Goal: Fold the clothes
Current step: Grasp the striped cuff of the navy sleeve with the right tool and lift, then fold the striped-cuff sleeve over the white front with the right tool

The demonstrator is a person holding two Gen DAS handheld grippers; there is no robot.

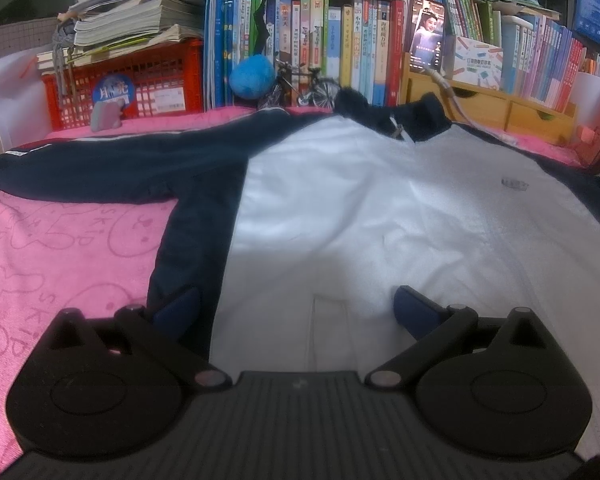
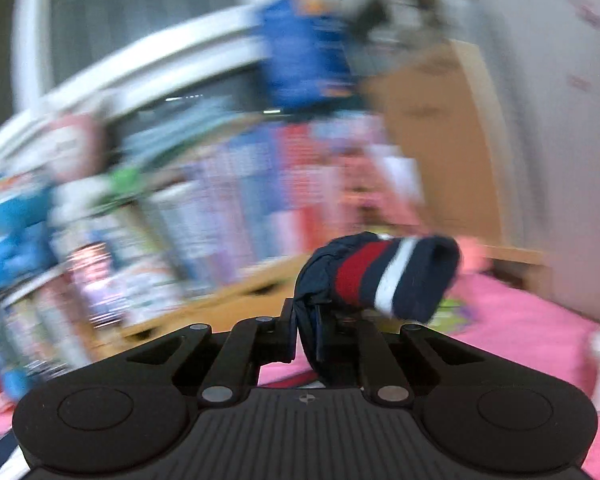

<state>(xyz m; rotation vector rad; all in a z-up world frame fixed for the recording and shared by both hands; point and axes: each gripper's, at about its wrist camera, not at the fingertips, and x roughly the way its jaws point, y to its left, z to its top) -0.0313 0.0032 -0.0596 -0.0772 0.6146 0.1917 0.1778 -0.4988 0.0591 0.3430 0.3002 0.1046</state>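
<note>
A white jacket (image 1: 360, 208) with navy sleeves lies flat on a pink towel (image 1: 60, 248). Its left sleeve (image 1: 108, 164) stretches out to the left, and the navy collar (image 1: 404, 116) lies at the far end. My left gripper (image 1: 296, 312) hovers open over the jacket's near hem, with nothing between its blue pads (image 1: 416, 312). In the blurred right wrist view my right gripper (image 2: 312, 328) is shut on the jacket's cuff (image 2: 384, 276), navy with a red and a white stripe, and holds it up off the pink surface.
A red crate (image 1: 132, 80) under stacked papers, a row of books (image 1: 340, 44), a small model bicycle (image 1: 300, 86) and a wooden drawer unit (image 1: 496, 108) line the far edge. A cardboard box (image 2: 440, 128) stands at the right.
</note>
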